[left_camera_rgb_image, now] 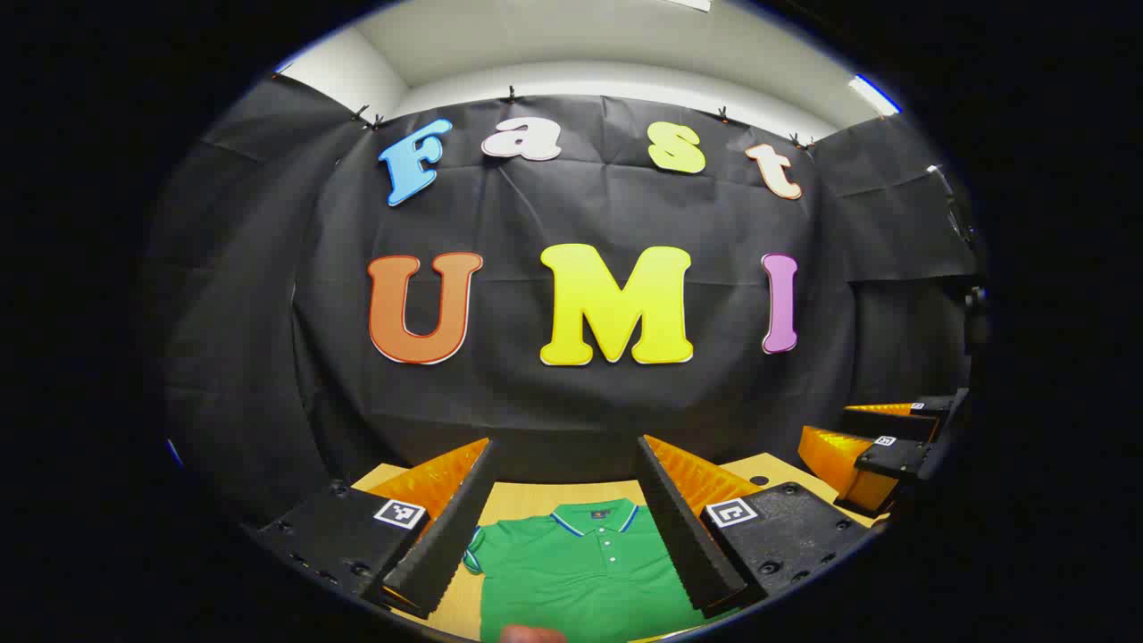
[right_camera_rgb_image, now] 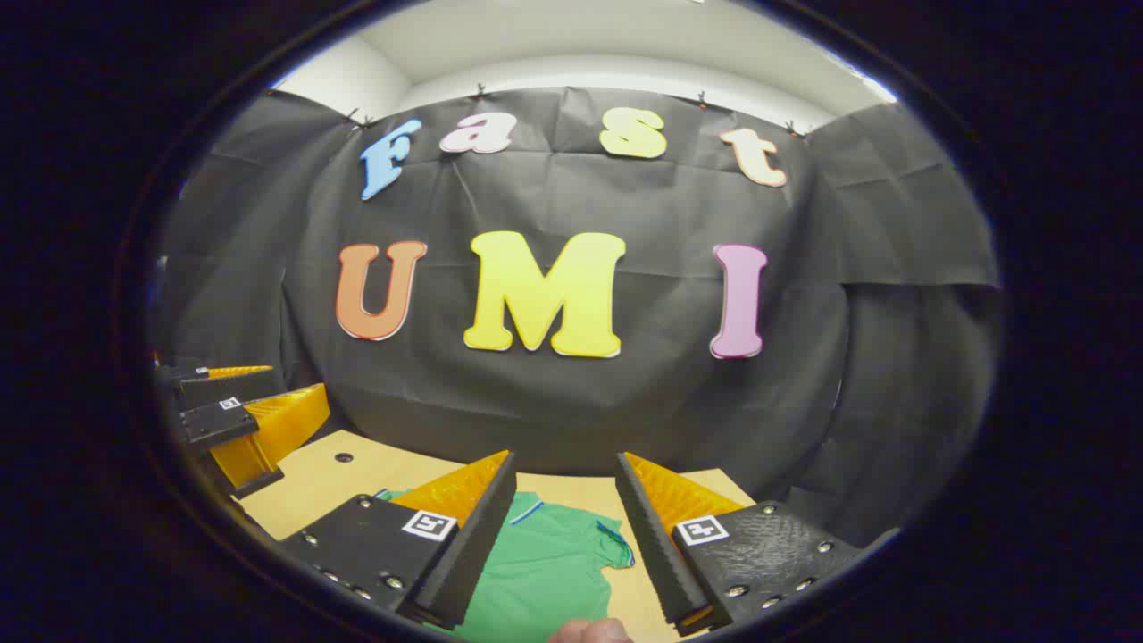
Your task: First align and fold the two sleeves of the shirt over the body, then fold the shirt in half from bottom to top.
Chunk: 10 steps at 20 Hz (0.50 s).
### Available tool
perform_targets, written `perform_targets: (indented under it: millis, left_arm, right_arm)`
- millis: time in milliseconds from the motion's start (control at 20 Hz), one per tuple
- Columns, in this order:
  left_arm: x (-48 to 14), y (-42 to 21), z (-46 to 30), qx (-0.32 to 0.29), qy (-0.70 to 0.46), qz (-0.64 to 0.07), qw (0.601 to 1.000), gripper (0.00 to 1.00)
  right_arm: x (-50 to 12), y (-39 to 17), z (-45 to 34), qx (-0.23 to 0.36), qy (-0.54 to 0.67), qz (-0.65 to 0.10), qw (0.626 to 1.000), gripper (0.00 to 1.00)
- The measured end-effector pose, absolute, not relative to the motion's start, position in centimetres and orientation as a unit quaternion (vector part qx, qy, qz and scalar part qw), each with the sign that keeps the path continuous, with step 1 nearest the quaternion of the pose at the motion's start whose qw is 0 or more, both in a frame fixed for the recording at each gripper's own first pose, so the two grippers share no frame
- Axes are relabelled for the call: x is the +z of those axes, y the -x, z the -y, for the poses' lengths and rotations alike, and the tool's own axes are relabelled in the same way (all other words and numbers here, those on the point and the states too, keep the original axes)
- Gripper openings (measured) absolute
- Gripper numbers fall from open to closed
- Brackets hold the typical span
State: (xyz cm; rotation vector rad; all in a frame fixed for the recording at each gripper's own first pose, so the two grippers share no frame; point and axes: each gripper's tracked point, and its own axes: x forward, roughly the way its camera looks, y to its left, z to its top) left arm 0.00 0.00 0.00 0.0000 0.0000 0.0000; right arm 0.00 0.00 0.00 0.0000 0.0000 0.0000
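A green polo shirt point(left_camera_rgb_image: 580, 572) with a blue-and-white trimmed collar lies flat on the wooden table point(left_camera_rgb_image: 527, 498), collar toward the booth wall. My left gripper point(left_camera_rgb_image: 564, 451) hovers open above the shirt's chest, nothing between its fingers. The shirt's short left-hand sleeve point(left_camera_rgb_image: 473, 549) sticks out beside the left finger. In the right gripper view the shirt point(right_camera_rgb_image: 545, 572) shows its other sleeve point(right_camera_rgb_image: 616, 545) spread out on the table. My right gripper point(right_camera_rgb_image: 564, 464) is open above that side. The right gripper point(left_camera_rgb_image: 880, 446) appears at the right edge of the left gripper view.
The left gripper point(right_camera_rgb_image: 237, 415) shows at the left of the right gripper view. The table point(right_camera_rgb_image: 312, 487) has small holes in its top, and its far edge meets the black cloth wall. A fingertip point(left_camera_rgb_image: 531, 634) of the holding hand shows at the bottom edge.
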Motion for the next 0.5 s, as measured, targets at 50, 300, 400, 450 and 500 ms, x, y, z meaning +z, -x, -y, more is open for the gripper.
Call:
perform_targets:
  millis: [50,300,400,450,500]
  left_arm:
    - [-0.2,-0.2,-0.8,0.003,0.005,-0.004,1.0,0.97]
    - [-0.2,-0.2,-2.7,0.018,0.008,-0.008,1.0,0.97]
    - [-0.3,-0.2,-3.3,0.023,0.006,-0.01,1.0,1.0]
    - [-0.3,-0.3,-3.5,0.024,0.007,-0.012,1.0,1.0]
    - [-0.5,-0.2,-3.5,0.024,0.007,-0.014,1.0,0.96]
  right_arm:
    - [0.2,-0.2,-0.5,0.004,0.003,0.004,1.0,0.75]
    - [1.1,-0.5,-2.6,0.019,0.004,0.009,1.0,0.74]
    - [1.1,-0.7,-2.5,0.02,0.004,0.009,1.0,0.75]
    - [1.0,-0.7,-2.3,0.019,0.002,0.008,1.0,0.75]
    - [1.1,-0.8,-2.1,0.018,0.001,0.008,1.0,0.75]
